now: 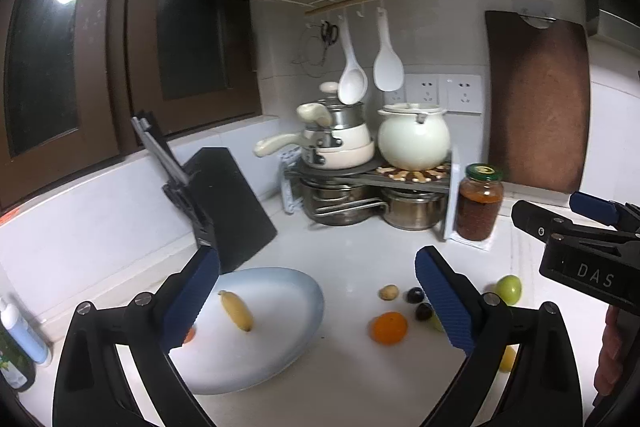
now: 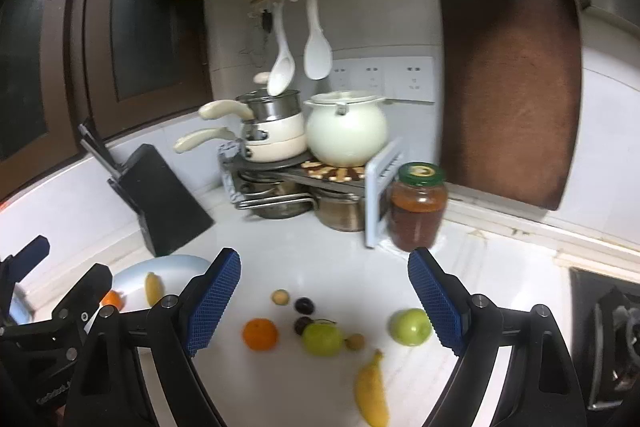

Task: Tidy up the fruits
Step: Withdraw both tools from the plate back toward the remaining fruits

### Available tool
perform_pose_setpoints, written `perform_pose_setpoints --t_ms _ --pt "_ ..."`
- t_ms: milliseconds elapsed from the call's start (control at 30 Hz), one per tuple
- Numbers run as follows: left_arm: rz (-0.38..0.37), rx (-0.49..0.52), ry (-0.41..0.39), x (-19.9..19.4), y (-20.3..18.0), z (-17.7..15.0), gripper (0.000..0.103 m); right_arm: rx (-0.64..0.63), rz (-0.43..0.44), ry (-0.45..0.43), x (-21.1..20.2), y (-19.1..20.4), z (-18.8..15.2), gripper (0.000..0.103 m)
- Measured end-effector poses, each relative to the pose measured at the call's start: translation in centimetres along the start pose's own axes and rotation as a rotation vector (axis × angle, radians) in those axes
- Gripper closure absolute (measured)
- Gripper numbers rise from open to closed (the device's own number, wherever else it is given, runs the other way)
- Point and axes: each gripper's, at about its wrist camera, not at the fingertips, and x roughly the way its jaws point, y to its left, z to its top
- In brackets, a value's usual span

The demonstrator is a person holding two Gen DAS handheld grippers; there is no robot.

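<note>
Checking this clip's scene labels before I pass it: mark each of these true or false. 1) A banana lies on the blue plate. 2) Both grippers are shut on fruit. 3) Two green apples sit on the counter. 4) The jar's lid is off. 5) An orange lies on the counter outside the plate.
1) True: a banana lies on the blue plate.
2) False: the left gripper and the right gripper both stand open, with nothing held.
3) True: one green apple and a second green apple.
4) False: the jar has its green lid on.
5) True: the orange sits on the white counter.
</note>
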Motion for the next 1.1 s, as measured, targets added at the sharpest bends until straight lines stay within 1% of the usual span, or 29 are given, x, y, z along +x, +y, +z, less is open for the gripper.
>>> perform_pose_setpoints --t_ms 200,333,500,767,900,1100 --pt "-0.045 0.007 0.008 0.3 -1.4 -0.4 0.003 0.035 -0.042 0.016 -0.5 -1.7 -0.9 0.016" --pt "-0.055 0.038 -0.002 0.5 -2.4 -0.9 0.003 0.061 -0.063 0.041 -0.3 -2.7 -1.7 0.016" --pt "-0.073 0.058 0.005 0.9 -2.9 -1.8 0.003 0.077 -0.079 0.082 0.2 -3.4 -2.8 0.016" --pt "-0.1 0.081 0.044 2.3 -3.1 -3.5 0.003 0.082 -0.087 0.147 1.4 -3.5 -4.8 0.016" --pt "-0.116 0.087 0.069 3.1 -3.0 -4.4 0.003 0.1 -0.078 0.2 2.3 -3.4 -6.1 0.016" --pt "-0.132 0.122 0.118 4.8 -3.1 -6.0 0.003 0.099 -0.088 0.265 4.0 -3.2 -8.1 0.016"
